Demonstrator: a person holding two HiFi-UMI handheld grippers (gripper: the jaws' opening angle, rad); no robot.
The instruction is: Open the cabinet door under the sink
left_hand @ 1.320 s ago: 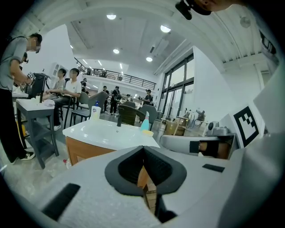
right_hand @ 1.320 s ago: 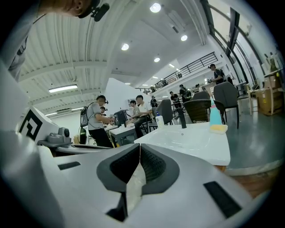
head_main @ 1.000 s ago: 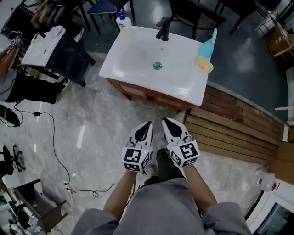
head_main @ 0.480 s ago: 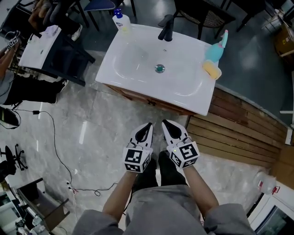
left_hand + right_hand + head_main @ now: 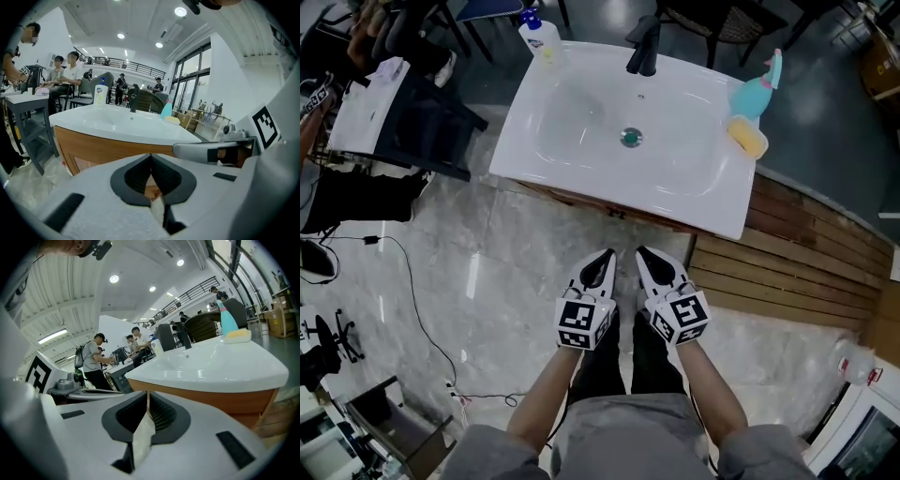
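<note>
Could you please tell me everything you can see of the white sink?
The white sink is a glossy, roughly rectangular basin with rounded corners, set level on a brown wooden cabinet. A dark faucet stands at its back edge; a drain sits mid-bowl, otherwise empty. A pump bottle, a teal bottle and a yellow sponge rest on its rim.

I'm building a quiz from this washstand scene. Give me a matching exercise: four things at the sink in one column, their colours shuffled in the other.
Things:
1 faucet
2 sponge
3 spray bottle
4 sink

Colours:
A teal
B white
C black
D yellow

Pairs: 1-C, 2-D, 3-A, 4-B
</note>
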